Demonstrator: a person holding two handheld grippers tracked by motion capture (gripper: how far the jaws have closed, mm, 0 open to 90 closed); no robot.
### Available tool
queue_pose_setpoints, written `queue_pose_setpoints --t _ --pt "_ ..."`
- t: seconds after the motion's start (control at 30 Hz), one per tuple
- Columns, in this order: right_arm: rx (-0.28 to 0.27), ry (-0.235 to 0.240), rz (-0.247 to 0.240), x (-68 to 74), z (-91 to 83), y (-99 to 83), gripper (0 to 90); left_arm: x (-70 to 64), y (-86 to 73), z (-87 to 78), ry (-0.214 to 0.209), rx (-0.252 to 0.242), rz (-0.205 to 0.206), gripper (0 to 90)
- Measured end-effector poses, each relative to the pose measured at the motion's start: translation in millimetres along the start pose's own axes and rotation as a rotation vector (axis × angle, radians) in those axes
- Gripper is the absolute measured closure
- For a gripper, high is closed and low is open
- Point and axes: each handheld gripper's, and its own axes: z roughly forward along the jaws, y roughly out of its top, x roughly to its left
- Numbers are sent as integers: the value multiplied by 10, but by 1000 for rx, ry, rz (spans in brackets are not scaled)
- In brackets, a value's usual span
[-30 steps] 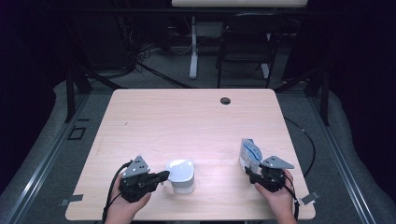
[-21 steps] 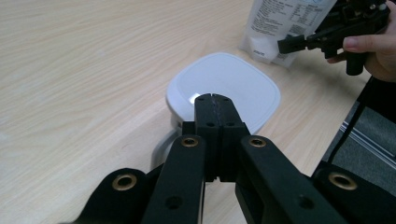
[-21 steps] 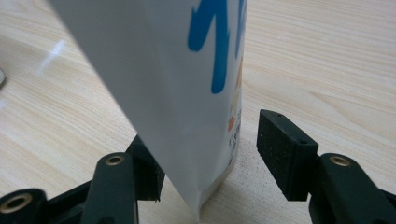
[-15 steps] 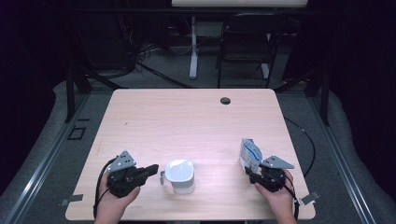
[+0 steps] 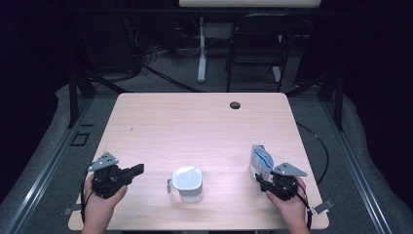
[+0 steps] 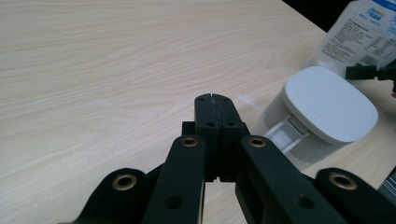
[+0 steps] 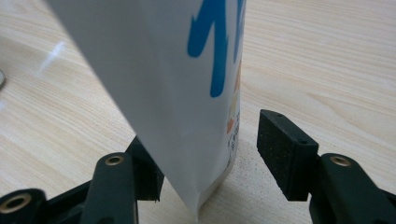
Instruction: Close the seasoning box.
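Wooden table (image 5: 195, 126), white pouch (image 5: 260, 161), right claw (image 5: 265, 181) open

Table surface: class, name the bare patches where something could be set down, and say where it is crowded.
The table lies bare from the cable hole down to the white lidded container, and also between that container and the pouch. The near edge is crowded: left gripper, container, pouch and right gripper.

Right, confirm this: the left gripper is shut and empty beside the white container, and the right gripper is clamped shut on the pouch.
Not quite. In the right gripper view the right gripper is open: its jaws stand either side of the pouch, with a gap at one pad. The left gripper is shut and empty beside the white container.
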Motion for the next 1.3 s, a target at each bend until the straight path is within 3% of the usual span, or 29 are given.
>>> queue_pose_setpoints --t 0.1,0.2,0.3,0.43,0.6,0.7,0.97,1.03,1.3 --pt "2 0 0 -1 2 -2 447 133 -32 -38 40 4 -23 900" --pt "1 -2 0 2 1 -1 447 298 -104 -41 69 6 -73 900" --pt "0 -2 -2 4 1 0 446 406 -168 -25 112 25 -90 900" --pt "2 -1 -3 6 7 -2 445 505 -246 19 133 32 -130 900" --pt "3 -1 -5 13 10 -3 444 609 -353 101 201 45 -139 794" --pt "5 0 -9 13 9 -2 444 668 -398 123 219 56 -157 746" --pt "4 -2 -8 21 18 -3 444 756 -492 189 261 84 -160 603" --pt "8 -3 -11 24 18 -2 444 762 -521 222 289 88 -149 562" --pt "17 -2 -21 25 29 -7 439 735 -563 333 299 130 -112 491"
